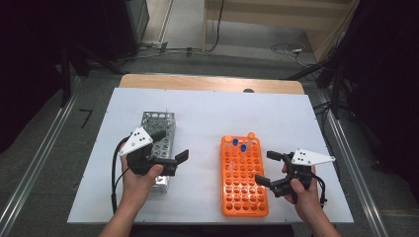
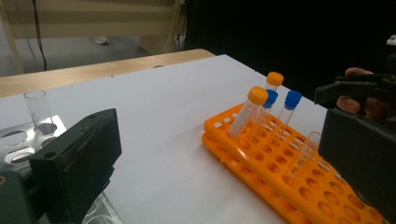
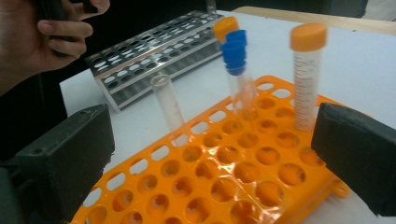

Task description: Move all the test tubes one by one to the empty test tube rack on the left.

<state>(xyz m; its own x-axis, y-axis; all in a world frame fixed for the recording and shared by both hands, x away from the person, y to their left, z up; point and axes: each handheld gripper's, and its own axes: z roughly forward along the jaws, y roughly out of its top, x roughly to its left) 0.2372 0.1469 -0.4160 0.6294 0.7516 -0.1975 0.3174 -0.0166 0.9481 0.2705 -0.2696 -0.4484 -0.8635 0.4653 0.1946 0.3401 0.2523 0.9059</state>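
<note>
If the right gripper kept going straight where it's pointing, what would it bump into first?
Probably the orange rack, which lies right between and ahead of the right gripper's open jaws. If it rode a little higher, it might hit the clear tube without a cap first; depth is hard to judge.

A laboratory-style recording room: an orange test-tube rack (image 1: 243, 178) holding capped tubes (image 3: 306, 74) and a steel tube rack (image 1: 157, 139) stand on a white-covered table (image 1: 207, 118). Around it are dark curtains, cables (image 1: 289, 48) trailing over a grey floor and metal rails (image 1: 37, 165) along both sides. The background is dim, so the room's wider use can't be told for certain.
</note>
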